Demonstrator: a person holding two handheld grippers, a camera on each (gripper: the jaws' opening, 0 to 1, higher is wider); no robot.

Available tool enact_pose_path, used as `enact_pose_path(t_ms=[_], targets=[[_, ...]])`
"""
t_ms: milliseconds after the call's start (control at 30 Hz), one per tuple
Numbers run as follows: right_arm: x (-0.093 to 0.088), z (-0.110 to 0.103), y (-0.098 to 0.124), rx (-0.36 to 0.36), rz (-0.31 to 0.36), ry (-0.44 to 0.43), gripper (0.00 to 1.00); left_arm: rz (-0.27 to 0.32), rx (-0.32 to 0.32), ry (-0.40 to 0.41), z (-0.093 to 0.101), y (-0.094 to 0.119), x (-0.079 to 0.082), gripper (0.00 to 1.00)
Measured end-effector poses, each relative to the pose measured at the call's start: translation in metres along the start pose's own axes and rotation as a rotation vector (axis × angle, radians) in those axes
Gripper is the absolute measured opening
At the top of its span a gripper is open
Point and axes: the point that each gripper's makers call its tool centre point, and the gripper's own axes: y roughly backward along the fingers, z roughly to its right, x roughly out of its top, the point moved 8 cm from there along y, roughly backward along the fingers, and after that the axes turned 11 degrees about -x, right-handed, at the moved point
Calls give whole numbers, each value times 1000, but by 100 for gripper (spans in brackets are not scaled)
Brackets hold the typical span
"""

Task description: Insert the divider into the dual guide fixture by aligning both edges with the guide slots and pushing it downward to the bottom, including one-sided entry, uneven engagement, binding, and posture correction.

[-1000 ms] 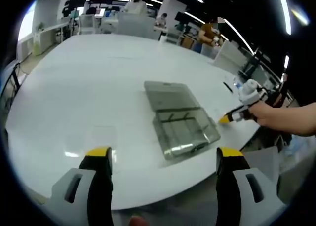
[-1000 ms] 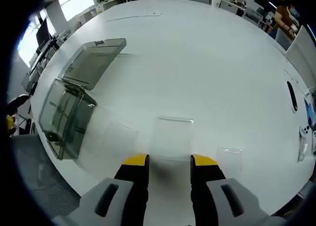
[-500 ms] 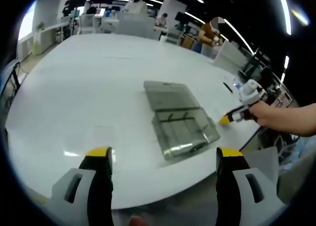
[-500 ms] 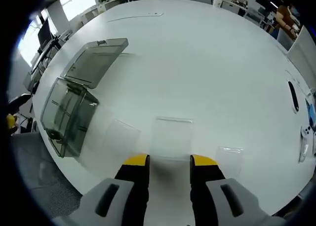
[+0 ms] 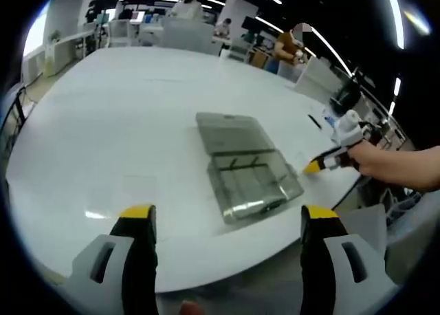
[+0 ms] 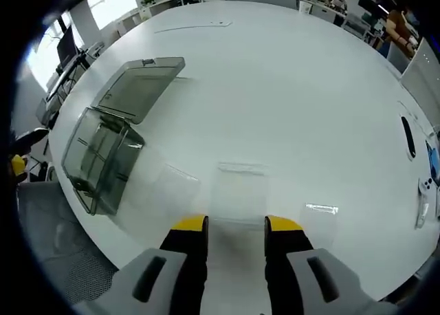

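In the right gripper view a clear plastic divider point(image 6: 240, 191) lies flat ahead, its near edge between the fingertips of my right gripper point(image 6: 236, 224), whose jaws are narrowed to its width and shut on it. The guide fixture, a smoky clear box point(image 6: 100, 157) with its lid folded open, stands left of it near the table edge. In the left gripper view the same box point(image 5: 244, 177) is ahead. My left gripper point(image 5: 228, 213) hangs wide open in front of the table, holding nothing. The right gripper point(image 5: 322, 165), held by a hand, is just right of the box.
Two more clear dividers point(image 6: 175, 184) point(image 6: 322, 215) lie either side of the held one. A black pen-like item point(image 6: 405, 133) and a white device point(image 6: 426, 191) lie at the far right. A grey chair point(image 6: 48, 253) sits below the round white table point(image 5: 124, 109). People and desks are far behind.
The right gripper view has shifted slightly: box and loose dividers moved up and right, while the held divider stayed fixed between the jaws. The left gripper view drifted a little; its jaws stayed open.
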Motion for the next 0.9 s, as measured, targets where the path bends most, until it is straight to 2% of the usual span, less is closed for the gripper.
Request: enact_pose_path(t_ms=[433, 900], targets=[[5, 0, 10, 33, 52, 12, 27, -2, -25, -3, 8, -8, 3, 83], [-2, -20, 34, 83, 114, 19, 27, -11, -68, -18, 22, -23, 7, 81]])
